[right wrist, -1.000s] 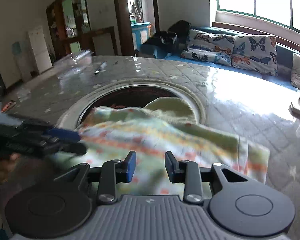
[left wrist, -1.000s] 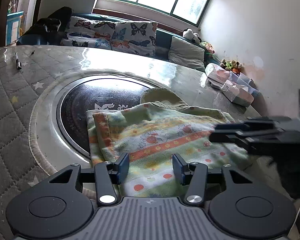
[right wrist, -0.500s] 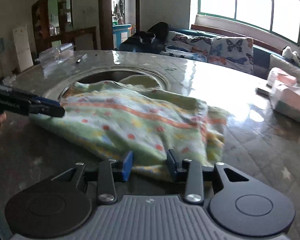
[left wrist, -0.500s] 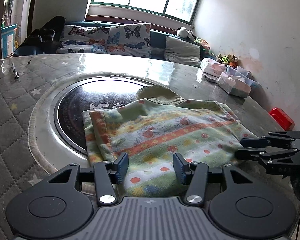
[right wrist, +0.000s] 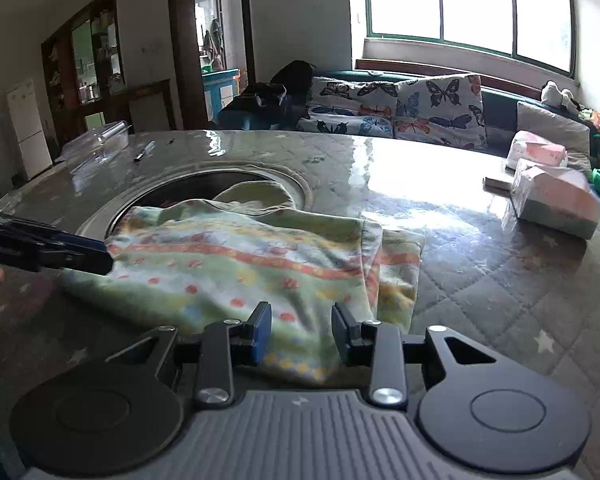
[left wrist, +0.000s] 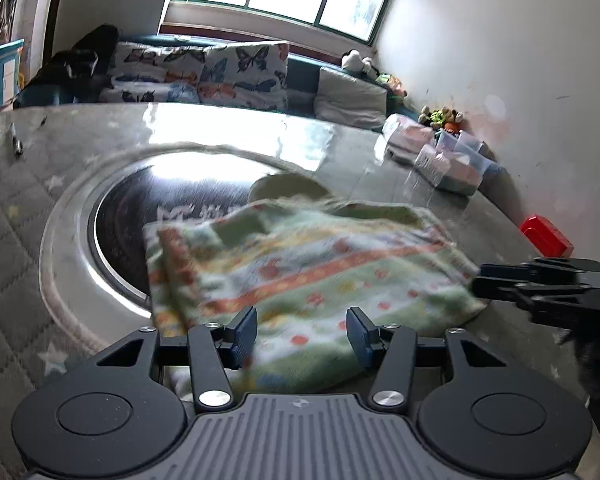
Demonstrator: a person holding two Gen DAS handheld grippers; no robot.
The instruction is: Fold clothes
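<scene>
A: Left wrist view: left gripper, jaws wide, empty; patterned garment folded, on table, overlapping round inset.

B: Right wrist view: right gripper, jaws parted, empty, above near hem; advise pinching all layers together before folding.

Both wrist views sit low and close over the desk, facing the window from opposite sides, sharing the folded cloth
</scene>
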